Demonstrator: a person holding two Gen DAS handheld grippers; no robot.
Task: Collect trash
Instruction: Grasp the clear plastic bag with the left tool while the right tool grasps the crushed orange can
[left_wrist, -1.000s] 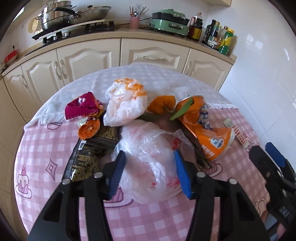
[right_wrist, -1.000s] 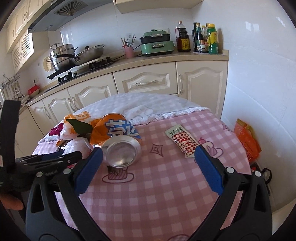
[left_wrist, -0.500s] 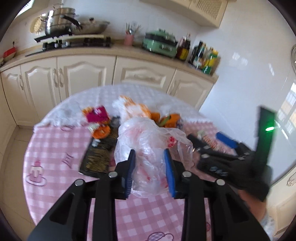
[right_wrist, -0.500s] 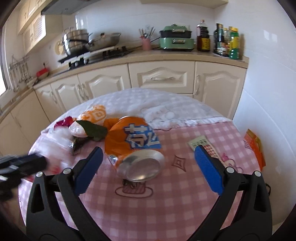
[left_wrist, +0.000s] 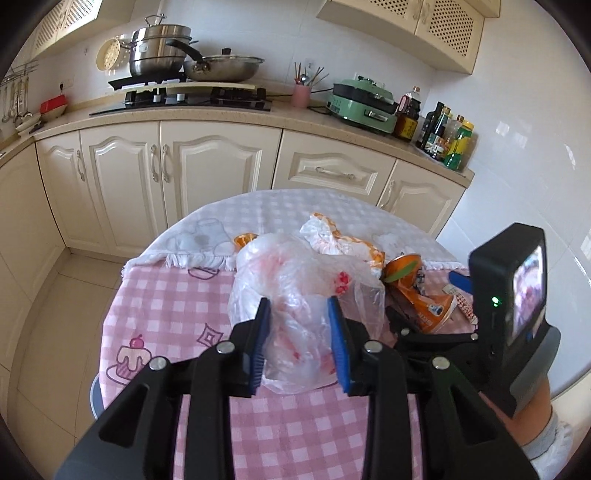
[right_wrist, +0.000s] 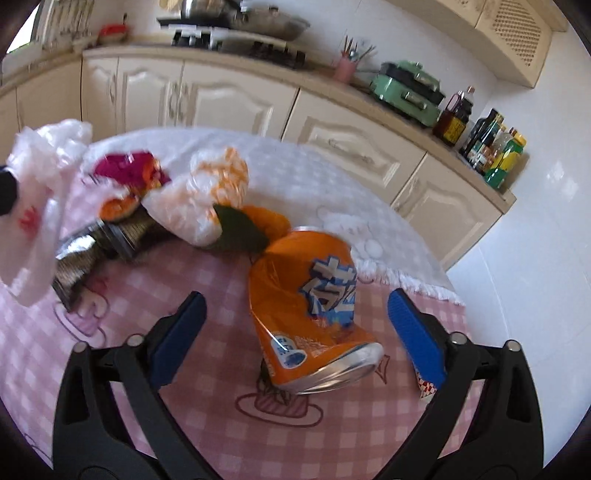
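Note:
My left gripper (left_wrist: 299, 306) is shut on a crumpled clear plastic bag (left_wrist: 295, 269) and holds it up off the table. The same bag (right_wrist: 40, 184) hangs at the left edge of the right wrist view. A crushed orange drink can (right_wrist: 317, 332) lies on the pink checked tablecloth (right_wrist: 184, 406). My right gripper (right_wrist: 295, 299) straddles the can with its jaws closing; a gap shows on both sides of the can. Behind it lie a white-and-orange bag (right_wrist: 207, 195), a magenta wrapper (right_wrist: 125, 166), a dark wrapper (right_wrist: 85, 251), orange peel (right_wrist: 269, 218) and a green leaf (right_wrist: 236, 229).
A red-and-white sachet (right_wrist: 424, 387) pokes out from under the right finger. Cream kitchen cabinets (left_wrist: 207, 173) and a worktop with a stove, a green appliance (left_wrist: 362, 103) and bottles stand behind the round table. Tiled floor (left_wrist: 62, 317) lies to the left.
My left gripper closed on the clear bag and lifted it off the pile. My right gripper rolled, moved in over the orange can, and its jaws have narrowed.

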